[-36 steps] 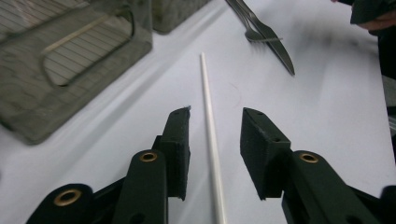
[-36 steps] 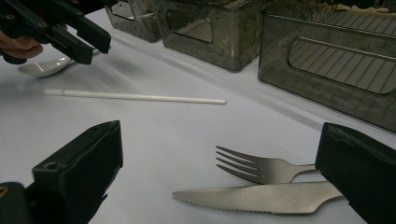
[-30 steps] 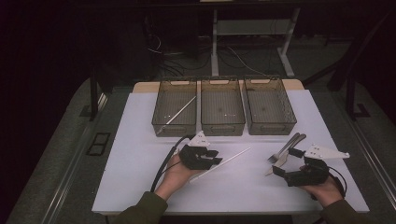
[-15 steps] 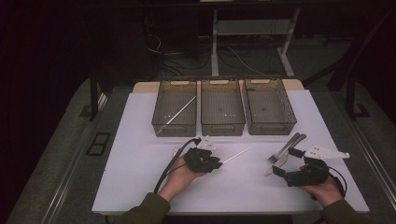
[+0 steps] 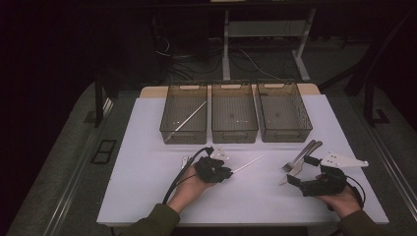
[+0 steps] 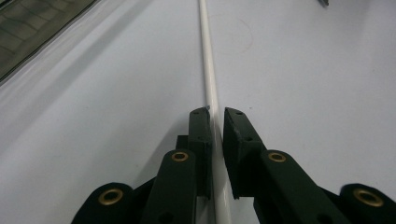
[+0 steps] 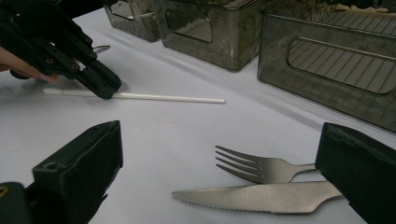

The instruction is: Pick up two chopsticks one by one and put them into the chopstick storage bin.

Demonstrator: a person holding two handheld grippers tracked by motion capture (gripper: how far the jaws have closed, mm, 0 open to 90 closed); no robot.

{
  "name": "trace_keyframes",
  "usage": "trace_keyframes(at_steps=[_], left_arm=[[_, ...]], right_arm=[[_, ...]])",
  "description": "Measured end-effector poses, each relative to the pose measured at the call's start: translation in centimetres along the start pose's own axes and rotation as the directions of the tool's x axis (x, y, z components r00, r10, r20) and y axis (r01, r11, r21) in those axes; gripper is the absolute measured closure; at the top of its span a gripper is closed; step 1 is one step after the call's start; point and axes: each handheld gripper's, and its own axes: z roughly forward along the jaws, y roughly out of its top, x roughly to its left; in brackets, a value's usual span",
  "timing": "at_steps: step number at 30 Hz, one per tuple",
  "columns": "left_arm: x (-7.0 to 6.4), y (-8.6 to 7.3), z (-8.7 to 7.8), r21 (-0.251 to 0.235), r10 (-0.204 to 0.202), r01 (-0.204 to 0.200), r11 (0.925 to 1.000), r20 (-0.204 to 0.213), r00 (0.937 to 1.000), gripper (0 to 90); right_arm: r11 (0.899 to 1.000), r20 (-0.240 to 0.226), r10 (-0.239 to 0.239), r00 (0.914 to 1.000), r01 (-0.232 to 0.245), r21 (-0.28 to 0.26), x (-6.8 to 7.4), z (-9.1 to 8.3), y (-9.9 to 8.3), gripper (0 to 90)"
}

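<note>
The room lay dim, and only the white desk [image 5: 147, 147] was lit from above. Close gripper views were soft, with faint glare.

Stick [image 6: 208, 70]: smooth white plastic, slightly glossy.
Left gripper [image 6: 216, 116]: matt black plastic with brass-coloured rivets.
Right gripper [image 7: 219, 177]: matt black plastic, faintly grainy.
Fork [image 7: 261, 169]: brushed metal with a dull shine.
Knife [image 7: 261, 196]: polished metal with a serrated edge.
Bins [image 7: 327, 60]: smoky translucent plastic, ribbed and glossy.
Surface [image 5: 147, 147]: smooth white sheet with a soft sheen.
</note>
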Motion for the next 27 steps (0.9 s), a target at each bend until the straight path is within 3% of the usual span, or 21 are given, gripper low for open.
trace_keyframes(at_steps=[4, 5, 6, 10, 15, 16, 17, 19, 23, 24, 25, 27], left_arm=[[0.0, 0.0, 0.1, 0.000, -0.011, 0.012, 0.9999, -0.004, 0.9999, 83.0], [0.2, 0.1, 0.0, 0.003, 0.003, -0.003, 1.0000, -0.003, 1.0000, 83.3], [0.1, 0.1, 0.1, -0.010, -0.022, 0.022, 0.9997, -0.004, 0.9997, 83.6], [0.1, 0.2, 0.1, 0.008, 0.001, -0.001, 1.0000, -0.007, 1.0000, 84.2], [0.3, 0.2, 0.0, 0.011, -0.004, 0.004, 0.9999, 0.000, 1.0000, 84.4], [0.1, 0.2, 0.0, 0.012, -0.024, 0.024, 0.9996, -0.001, 0.9997, 84.4], [0.3, 0.3, 0.0, 0.013, -0.006, 0.006, 0.9999, -0.003, 1.0000, 84.4], [0.2, 0.3, 0.0, 0.009, -0.016, 0.016, 0.9998, 0.001, 0.9999, 84.4], [0.2, 0.4, -0.6, -0.038, -0.042, 0.042, 0.9984, 0.011, 0.9991, 84.4], [0.3, 0.5, -0.9, -0.047, -0.028, 0.029, 0.9985, 0.015, 0.9995, 84.4], [0.1, 0.6, -1.2, -0.071, -0.052, 0.054, 0.9960, 0.021, 0.9984, 84.4], [0.3, 0.8, -1.9, -0.099, -0.039, 0.041, 0.9943, 0.026, 0.9989, 84.3]], right_arm=[[1.000, 0.002, 0.000, 1.0000, 0.000, 0.000, 0.0, 0.0, 0.0, 0.7], [1.000, 0.001, -0.001, 1.0000, 0.001, 0.000, 0.0, 0.0, 0.0, 0.7], [1.000, 0.001, 0.000, 1.0000, 0.000, 0.000, 0.0, 0.0, 0.0, 0.7], [1.000, 0.001, 0.000, 1.0000, 0.000, 0.000, 0.0, 0.0, 0.0, 0.7], [1.000, 0.000, 0.000, 1.0000, 0.000, 0.000, 0.0, 0.0, 0.0, 0.7], [1.000, 0.000, -0.001, 1.0000, 0.001, -0.002, 0.0, 0.0, 0.0, 0.7], [1.000, -0.001, -0.001, 1.0000, 0.001, -0.002, 0.0, 0.0, 0.0, 0.7], [1.000, -0.001, 0.000, 1.0000, 0.000, -0.003, 0.0, 0.0, 0.0, 0.7], [1.000, -0.001, -0.001, 1.0000, 0.001, -0.003, 0.0, 0.0, 0.0, 0.7], [1.000, -0.001, 0.000, 1.0000, 0.000, -0.003, 0.0, 0.0, 0.0, 0.7], [1.000, 0.000, 0.001, 1.0000, -0.001, -0.004, 0.0, 0.0, 0.0, 0.7], [1.000, 0.000, 0.002, 1.0000, -0.002, -0.004, -0.1, 0.0, 0.0, 0.7]])
